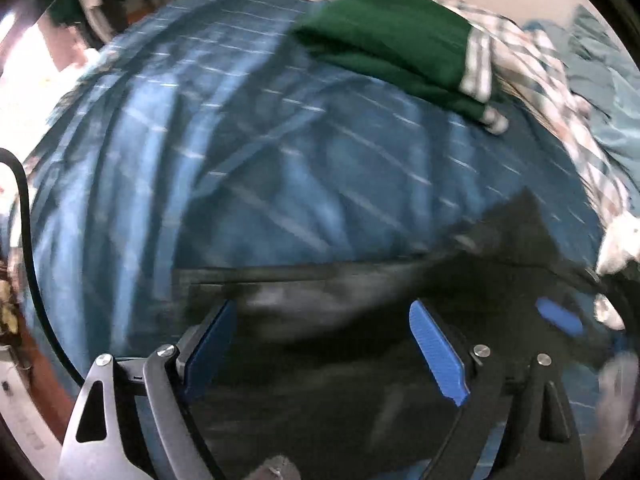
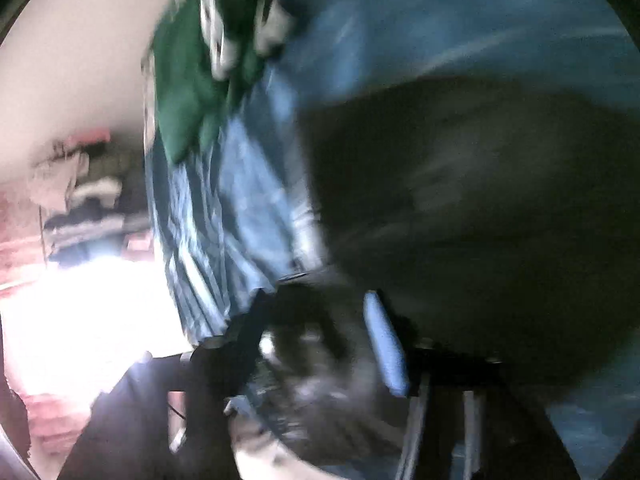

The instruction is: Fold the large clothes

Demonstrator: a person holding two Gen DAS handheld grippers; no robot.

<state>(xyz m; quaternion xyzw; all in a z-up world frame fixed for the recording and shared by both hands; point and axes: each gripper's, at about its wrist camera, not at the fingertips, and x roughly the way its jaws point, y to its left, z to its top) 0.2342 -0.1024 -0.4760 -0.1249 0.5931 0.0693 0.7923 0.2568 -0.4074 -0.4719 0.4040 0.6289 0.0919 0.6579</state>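
A black garment (image 1: 360, 320) lies on a blue striped bedsheet (image 1: 240, 152). My left gripper (image 1: 324, 344) is open just above the garment's near part, its blue pads (image 1: 438, 352) wide apart and nothing between them. In the blurred right wrist view the black garment (image 2: 480, 200) fills the right half. My right gripper (image 2: 316, 340) has its pads (image 2: 386, 344) apart, with dark cloth bunched between them; whether they pinch it is not clear. The right gripper's blue pad also shows at the right of the left wrist view (image 1: 560, 314).
A folded green garment (image 1: 400, 44) lies at the far side of the bed, also in the right wrist view (image 2: 184, 80). A checked cloth (image 1: 540, 80) and a teal cloth (image 1: 608, 92) lie at the right. The bed edge and bright floor (image 2: 80, 320) lie left.
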